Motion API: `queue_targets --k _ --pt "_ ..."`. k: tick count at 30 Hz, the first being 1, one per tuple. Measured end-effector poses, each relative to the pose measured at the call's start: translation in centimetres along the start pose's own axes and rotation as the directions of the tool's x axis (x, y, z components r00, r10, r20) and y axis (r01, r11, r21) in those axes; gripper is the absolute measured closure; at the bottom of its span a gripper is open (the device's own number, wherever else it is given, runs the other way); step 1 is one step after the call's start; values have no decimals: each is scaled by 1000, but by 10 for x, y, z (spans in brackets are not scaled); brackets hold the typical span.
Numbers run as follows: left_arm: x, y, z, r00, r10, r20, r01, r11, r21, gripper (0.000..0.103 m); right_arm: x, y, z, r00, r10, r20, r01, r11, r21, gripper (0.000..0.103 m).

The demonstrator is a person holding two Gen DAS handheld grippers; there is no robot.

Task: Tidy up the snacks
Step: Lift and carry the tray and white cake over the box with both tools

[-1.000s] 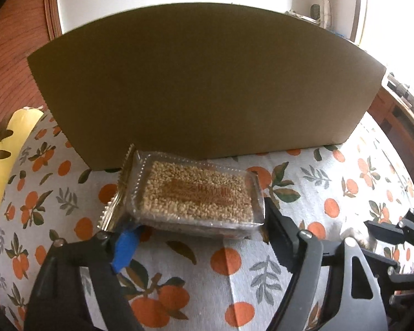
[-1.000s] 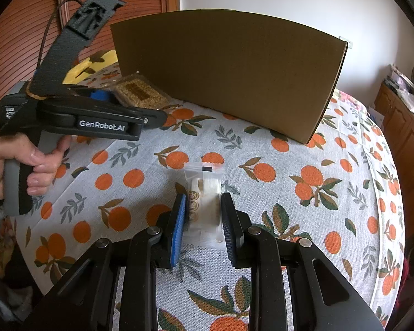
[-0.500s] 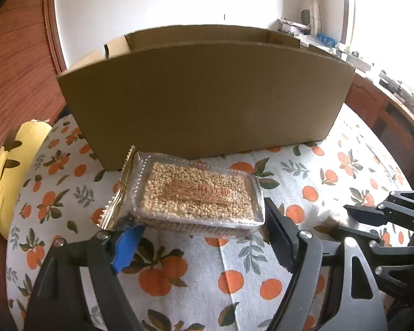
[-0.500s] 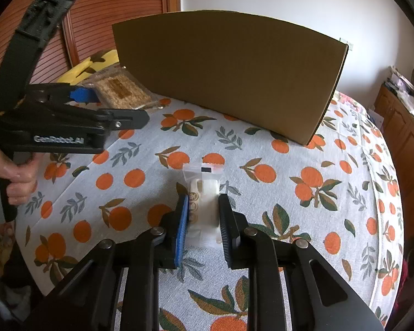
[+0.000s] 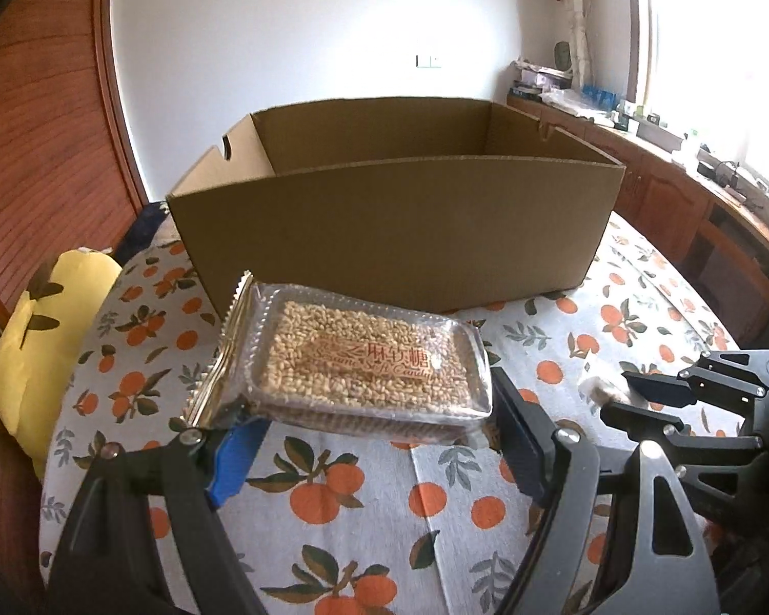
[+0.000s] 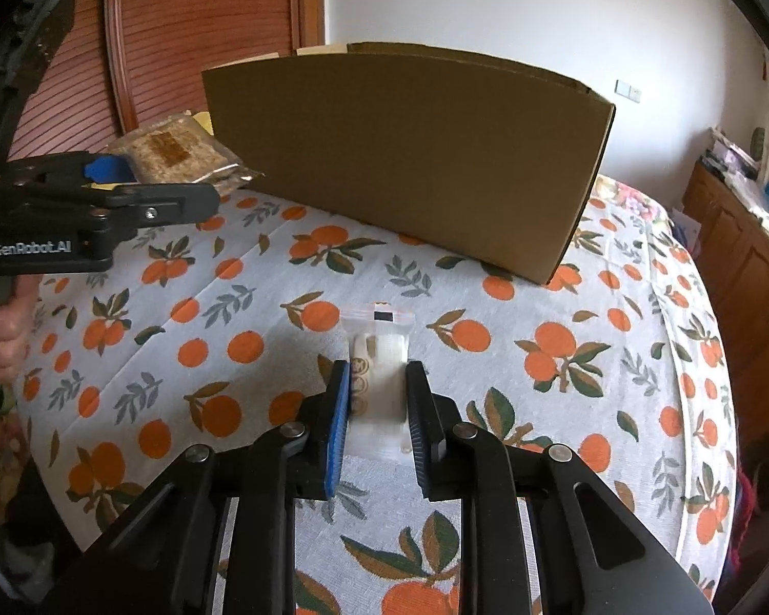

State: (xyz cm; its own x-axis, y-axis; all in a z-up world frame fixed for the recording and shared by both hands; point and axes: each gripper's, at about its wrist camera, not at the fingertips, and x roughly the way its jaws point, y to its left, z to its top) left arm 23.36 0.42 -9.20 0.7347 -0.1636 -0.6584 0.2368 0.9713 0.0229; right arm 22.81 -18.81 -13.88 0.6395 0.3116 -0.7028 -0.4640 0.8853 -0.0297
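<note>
My left gripper (image 5: 369, 435) is shut on a clear pack of sesame candy (image 5: 364, 359) and holds it in the air, just in front of the open cardboard box (image 5: 400, 236). The box interior looks empty from here. The candy pack (image 6: 174, 148) and the left gripper (image 6: 102, 205) also show at the left of the right wrist view. My right gripper (image 6: 377, 410) is shut on a small clear bag of white snacks (image 6: 377, 359) that lies on the orange-print tablecloth (image 6: 538, 359), well short of the box (image 6: 410, 154).
A yellow cushion (image 5: 41, 338) sits at the table's left edge. Wooden cabinets (image 5: 692, 215) with clutter stand at the right by the window. A wooden slatted door (image 6: 205, 25) is behind the box.
My left gripper has risen with the candy pack, so the box's open top and inside now show. My right gripper has closed tighter on the small bag.
</note>
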Motion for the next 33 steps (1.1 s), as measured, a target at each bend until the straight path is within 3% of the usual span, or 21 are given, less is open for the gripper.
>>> queue_targets --k 16,33 --pt "-29 1 40 993 3 120 -5 1000 18 23 -60 -6 59 985 -10 170 11 1000 -5 84" --pt "-4 11 112 970 -48 239 36 998 56 22 -33 -40 127 963 -2 269 6 1000 -15 83"
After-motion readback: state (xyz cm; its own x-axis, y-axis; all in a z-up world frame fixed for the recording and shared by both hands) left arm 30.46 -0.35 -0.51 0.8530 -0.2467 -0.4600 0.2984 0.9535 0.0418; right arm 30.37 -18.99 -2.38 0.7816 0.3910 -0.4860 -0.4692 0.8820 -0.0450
